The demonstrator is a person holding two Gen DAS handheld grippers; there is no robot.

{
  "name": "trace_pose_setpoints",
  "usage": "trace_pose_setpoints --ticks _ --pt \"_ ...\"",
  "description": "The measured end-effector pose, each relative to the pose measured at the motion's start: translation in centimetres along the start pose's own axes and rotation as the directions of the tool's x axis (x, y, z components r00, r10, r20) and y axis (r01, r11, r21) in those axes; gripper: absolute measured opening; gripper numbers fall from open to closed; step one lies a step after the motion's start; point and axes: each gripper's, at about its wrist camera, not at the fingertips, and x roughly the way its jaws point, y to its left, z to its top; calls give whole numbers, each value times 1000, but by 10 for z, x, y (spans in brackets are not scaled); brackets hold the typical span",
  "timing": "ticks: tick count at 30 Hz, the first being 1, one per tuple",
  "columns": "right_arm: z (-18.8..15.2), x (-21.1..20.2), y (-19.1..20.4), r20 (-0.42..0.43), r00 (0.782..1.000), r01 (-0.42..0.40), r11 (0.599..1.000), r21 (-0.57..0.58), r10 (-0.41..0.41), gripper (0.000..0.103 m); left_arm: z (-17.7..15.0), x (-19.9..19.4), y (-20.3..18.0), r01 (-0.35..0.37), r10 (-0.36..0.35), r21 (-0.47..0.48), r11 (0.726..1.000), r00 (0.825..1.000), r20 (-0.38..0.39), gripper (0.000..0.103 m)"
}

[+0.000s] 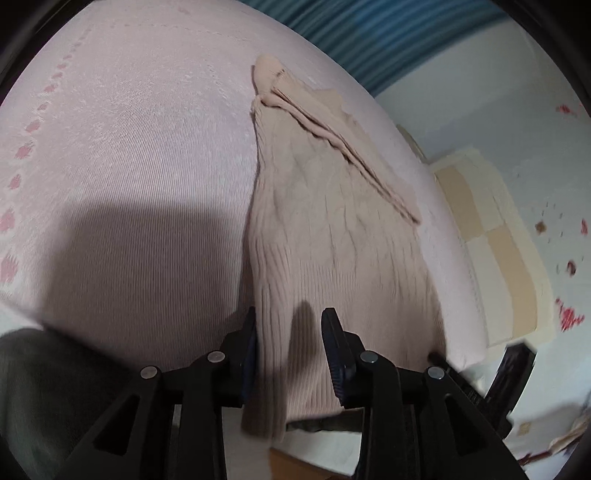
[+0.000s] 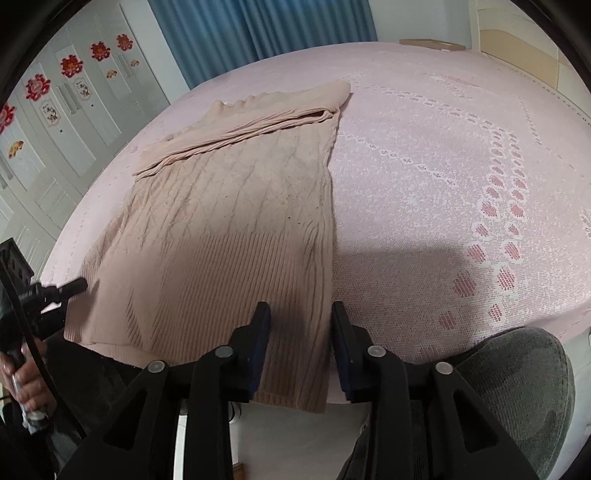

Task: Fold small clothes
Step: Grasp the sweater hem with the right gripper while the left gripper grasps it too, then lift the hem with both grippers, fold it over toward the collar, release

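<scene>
A beige cable-knit sweater (image 1: 325, 229) lies flat on the pink bedspread (image 1: 129, 177), its ribbed hem hanging over the near edge and a sleeve folded across its upper part. It also shows in the right wrist view (image 2: 236, 206). My left gripper (image 1: 290, 325) is open, its fingers either side of the hem's left corner. My right gripper (image 2: 301, 321) is open, its fingers either side of the hem's right corner. The left gripper's tip (image 2: 72, 288) shows at the sweater's other corner in the right wrist view.
The pink bedspread (image 2: 443, 166) has a woven flower border (image 2: 495, 206). A blue curtain (image 2: 236, 26) and white wardrobe doors with red decorations (image 2: 70, 66) stand behind the bed. My knee in grey trousers (image 2: 517, 387) is against the bed's near edge.
</scene>
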Motion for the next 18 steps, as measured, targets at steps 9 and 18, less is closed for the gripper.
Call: trace_pose_setpoints --ticks 9,18 --pt "-6 -2 9 -5 999 41 998 -56 -42 39 -16 -8 1 -7 7 -17 1000 1000 9 13" --pt "3 -24 -24 68 982 -185 976 113 179 5 -13 -31 2 86 -81 -37 996 990 118 6"
